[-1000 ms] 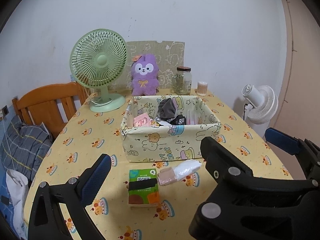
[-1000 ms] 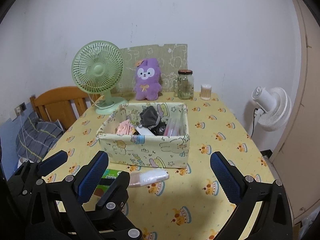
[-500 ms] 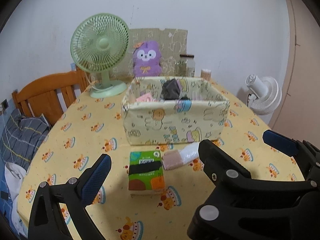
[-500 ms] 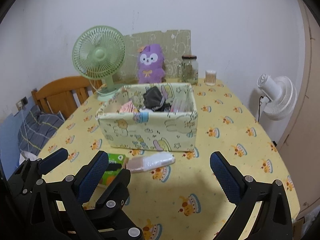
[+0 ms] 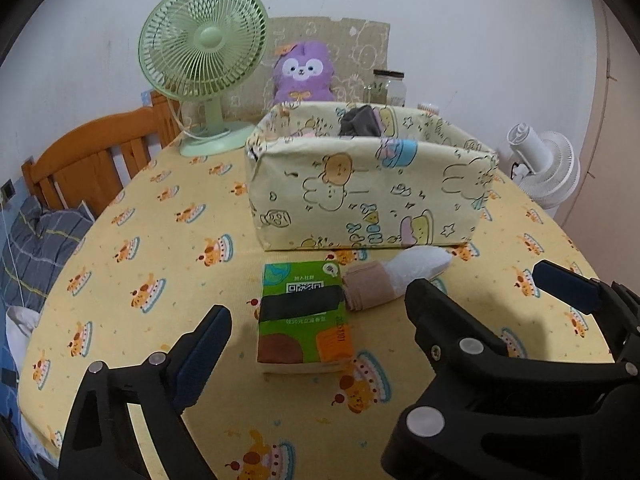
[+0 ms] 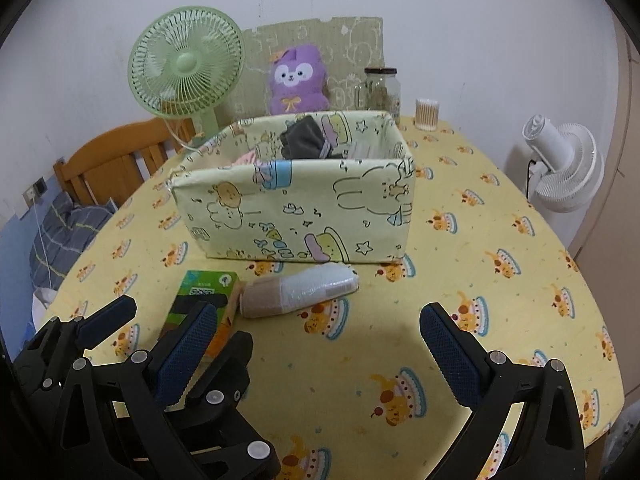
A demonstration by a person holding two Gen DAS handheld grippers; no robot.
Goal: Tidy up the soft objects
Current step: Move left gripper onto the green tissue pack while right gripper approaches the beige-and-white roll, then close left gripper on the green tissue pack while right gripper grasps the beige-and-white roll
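The left tongs (image 5: 316, 328) stand wide open and hold nothing; the green pack (image 5: 303, 317) lies on the table between the two fingers. In the left wrist view this pack is in front of the box (image 5: 368, 196), a little apart from its front wall. A roll (image 5: 394, 278) of beige and white cloth lies just right of the pack, touching it, and close to the front of the box. Dark cloth (image 5: 360, 122) shows over the rim of the box. Behind the box stand a green fan (image 5: 202, 46), a purple plush (image 5: 304, 74) and a jar (image 5: 388, 86).

In the right wrist view the right tongs (image 6: 316, 340) are also wide open and empty, above the tablecloth (image 6: 480, 280). The roll (image 6: 298, 290) lies in front of the box (image 6: 296, 208), ahead of the tongs. The pack (image 6: 204, 292) is left of the roll, partly hidden by the left tongs (image 6: 160, 320). A white fan (image 6: 564, 168) stands to the right of the box, beyond the table edge.
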